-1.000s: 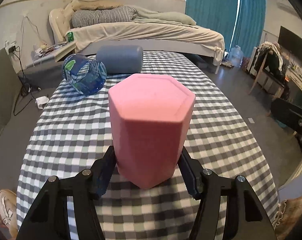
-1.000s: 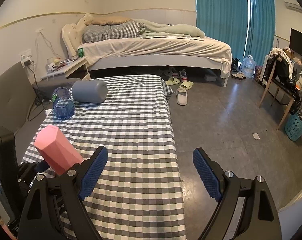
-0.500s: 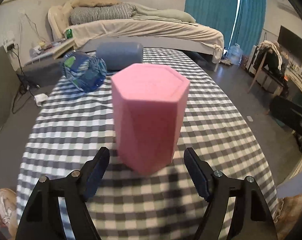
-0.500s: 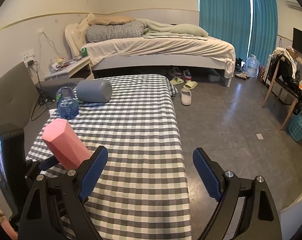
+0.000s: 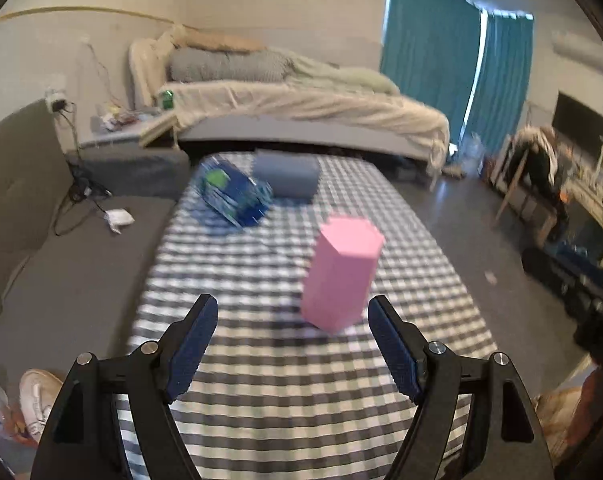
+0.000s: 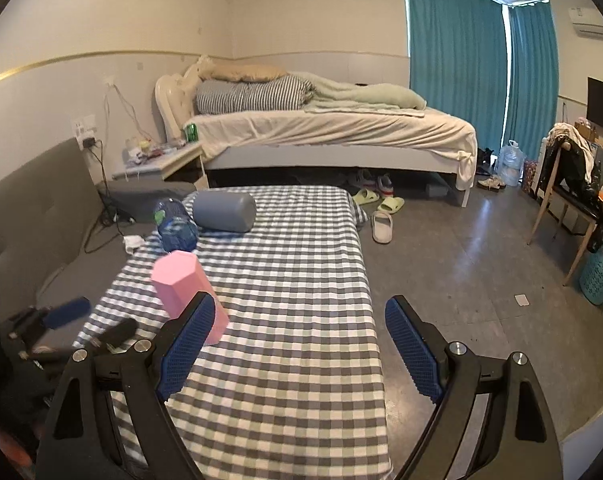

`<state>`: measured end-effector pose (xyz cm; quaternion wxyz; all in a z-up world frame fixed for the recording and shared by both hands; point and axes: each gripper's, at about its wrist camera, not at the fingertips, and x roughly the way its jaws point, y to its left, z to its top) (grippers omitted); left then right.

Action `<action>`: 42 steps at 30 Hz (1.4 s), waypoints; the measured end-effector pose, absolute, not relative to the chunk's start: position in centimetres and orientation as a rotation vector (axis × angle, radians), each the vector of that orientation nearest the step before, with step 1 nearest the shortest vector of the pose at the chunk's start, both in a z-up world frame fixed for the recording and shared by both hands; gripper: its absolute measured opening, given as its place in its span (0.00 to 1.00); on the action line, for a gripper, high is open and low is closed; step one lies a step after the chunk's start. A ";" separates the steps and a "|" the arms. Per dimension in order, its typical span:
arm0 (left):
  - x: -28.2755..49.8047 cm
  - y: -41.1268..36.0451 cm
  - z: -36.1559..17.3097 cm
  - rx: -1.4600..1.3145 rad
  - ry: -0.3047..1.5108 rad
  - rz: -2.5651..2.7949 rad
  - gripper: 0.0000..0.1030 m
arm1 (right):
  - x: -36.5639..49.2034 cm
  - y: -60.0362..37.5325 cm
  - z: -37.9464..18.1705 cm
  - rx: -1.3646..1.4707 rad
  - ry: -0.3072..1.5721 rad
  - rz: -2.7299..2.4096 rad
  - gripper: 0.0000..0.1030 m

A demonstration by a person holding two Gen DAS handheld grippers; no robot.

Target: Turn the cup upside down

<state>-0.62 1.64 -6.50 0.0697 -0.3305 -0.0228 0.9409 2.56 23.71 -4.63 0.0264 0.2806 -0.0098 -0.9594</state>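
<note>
A pink hexagonal cup (image 5: 341,274) stands on the checked tablecloth (image 5: 261,280) with its closed base up; it also shows in the right wrist view (image 6: 185,288). My left gripper (image 5: 293,340) is open and empty, pulled back from the cup, which stands ahead and slightly right of it. It shows blurred at the left of the right wrist view (image 6: 89,320). My right gripper (image 6: 301,344) is open and empty above the table's near part, to the right of the cup.
A blue water bottle (image 5: 233,196) and a grey cylindrical cushion (image 5: 287,178) lie at the table's far end. A grey sofa (image 5: 41,240) runs along the left. A bed (image 6: 321,132), slippers (image 6: 381,224) and a chair (image 6: 569,184) stand beyond.
My left gripper has opened, let go of the pink cup and drawn back and up from it. The cup now stands alone on the table. The right gripper stays open.
</note>
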 end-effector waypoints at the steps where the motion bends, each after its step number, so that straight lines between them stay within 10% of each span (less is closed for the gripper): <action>1: -0.1 1.0 -5.8 -0.956 -0.070 2.856 0.78 | 2.9 23.8 -4.4 0.858 -0.033 -2.969 0.89; 9: 1.4 -1.6 -3.8 -0.820 -0.095 2.938 0.96 | 4.4 21.9 -3.8 0.783 -0.046 -2.985 1.00; 42: 2.5 -1.8 -4.9 -0.774 -0.041 2.954 0.97 | 4.4 20.6 -5.0 0.796 -0.019 -2.969 1.00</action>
